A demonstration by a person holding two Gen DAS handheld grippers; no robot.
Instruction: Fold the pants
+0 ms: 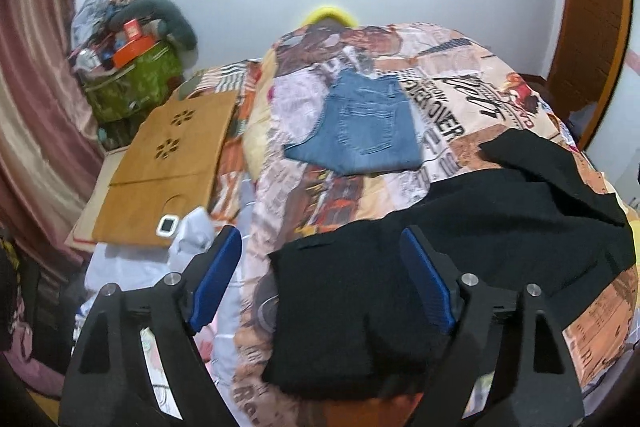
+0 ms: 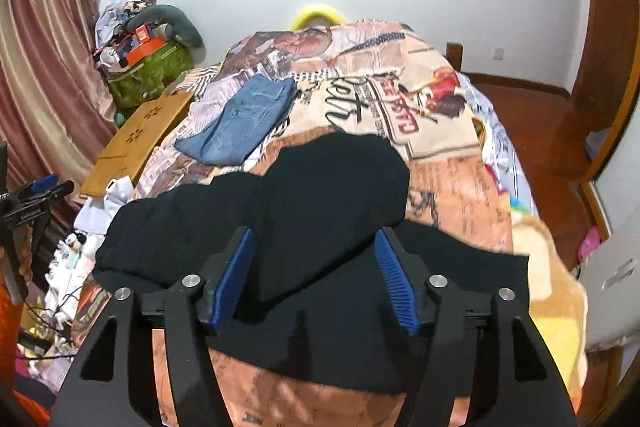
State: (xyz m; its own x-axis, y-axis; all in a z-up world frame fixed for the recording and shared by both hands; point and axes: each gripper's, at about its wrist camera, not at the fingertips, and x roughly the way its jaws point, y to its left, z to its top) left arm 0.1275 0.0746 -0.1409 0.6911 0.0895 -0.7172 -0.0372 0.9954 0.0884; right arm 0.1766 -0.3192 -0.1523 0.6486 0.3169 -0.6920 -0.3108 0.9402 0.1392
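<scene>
black pants (image 2: 320,195) on bed, folded jeans (image 1: 360,123) beyond, left gripper (image 1: 322,251) and right gripper (image 2: 314,247) open, empty

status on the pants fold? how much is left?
Done: the jeans lie folded flat farther up the bed. The black pants lie doubled over themselves near the front edge, bunched and uneven.

In hand: nothing. The left gripper and right gripper are both open above the black cloth.

Left: probably smoothing or another fold on the black pair.
</scene>
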